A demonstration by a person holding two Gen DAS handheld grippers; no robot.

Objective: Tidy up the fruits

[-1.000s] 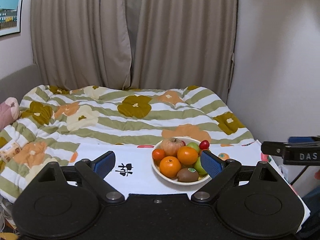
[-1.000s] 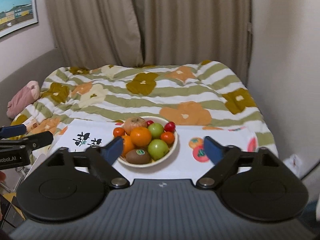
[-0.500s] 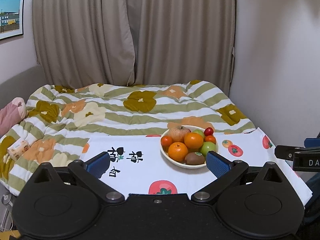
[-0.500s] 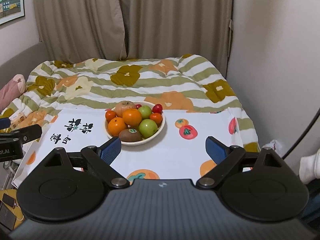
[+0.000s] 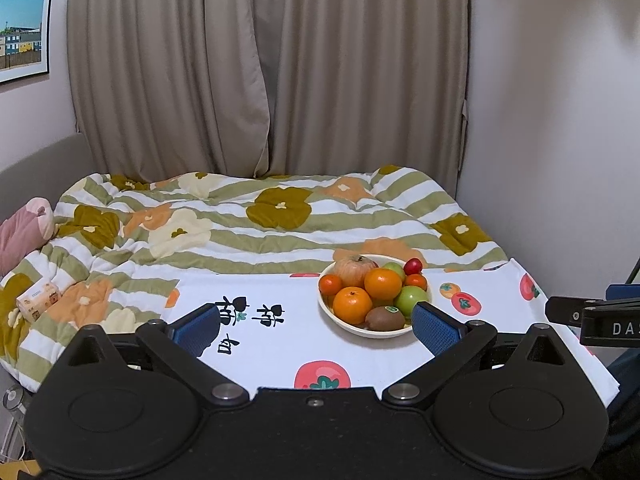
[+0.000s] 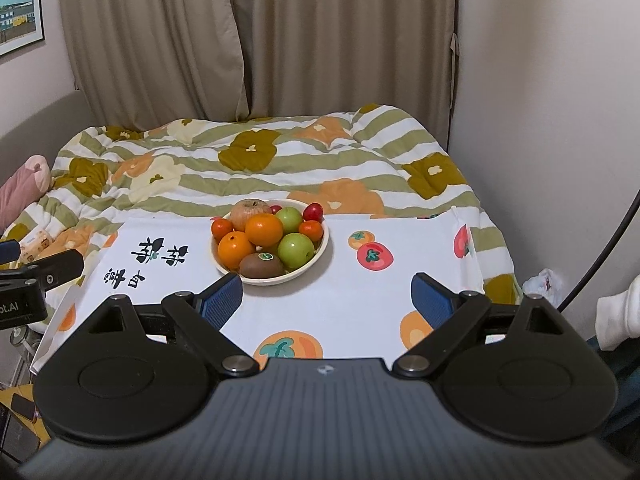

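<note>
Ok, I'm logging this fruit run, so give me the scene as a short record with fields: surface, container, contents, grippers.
surface: white printed cloth over a striped quilt
container: bowl on the cloth
contents: two oranges, two green apples, kiwi, several small red fruits, all in the bowl
left gripper: open, empty
right gripper: open, empty

Bed [image 5: 280, 232] under floral quilt [image 6: 280, 168], white fruit-print cloth [image 6: 360, 280], fruit bowl [image 6: 322, 246]
</note>
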